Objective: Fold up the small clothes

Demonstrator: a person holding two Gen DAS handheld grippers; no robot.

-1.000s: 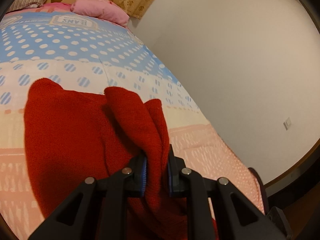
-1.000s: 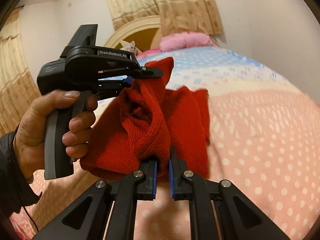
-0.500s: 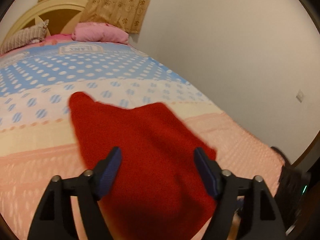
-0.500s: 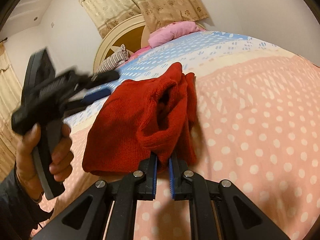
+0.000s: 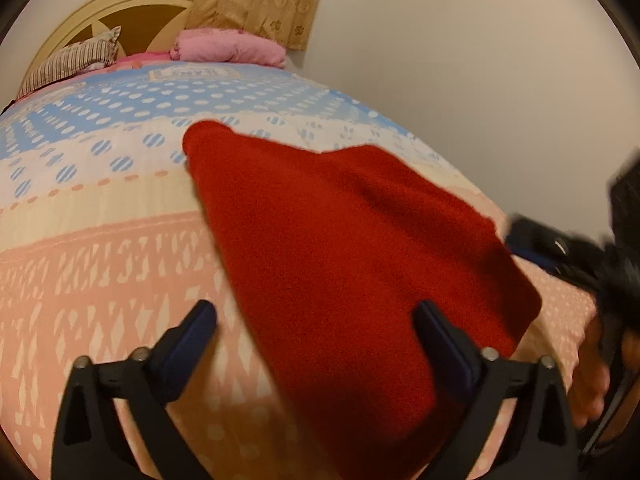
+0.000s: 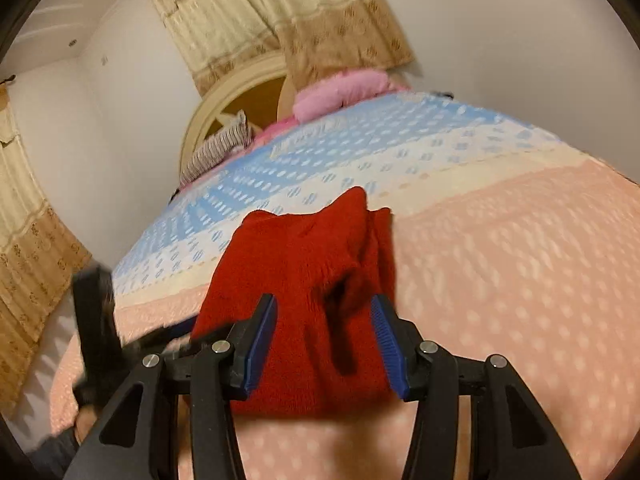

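- On the bed point(image 5: 100, 264), a red sweater point(image 5: 360, 264) lies folded on the pink part of the cover, its long axis running away toward the pillows point(image 5: 228, 46).
- Left tool point(image 5: 316, 344) is spreading wide, gripping nothing.
- Right tool point(image 6: 324, 332) is opening over the near edge, pads clear.
- Both hover equally near.

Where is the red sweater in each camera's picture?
Left wrist view: the red sweater fills the middle, lying on the bed and running down between the open jaws.
Right wrist view: the red sweater lies at centre, just beyond the jaws.
Shared landmark: the pink pillow by the headboard.
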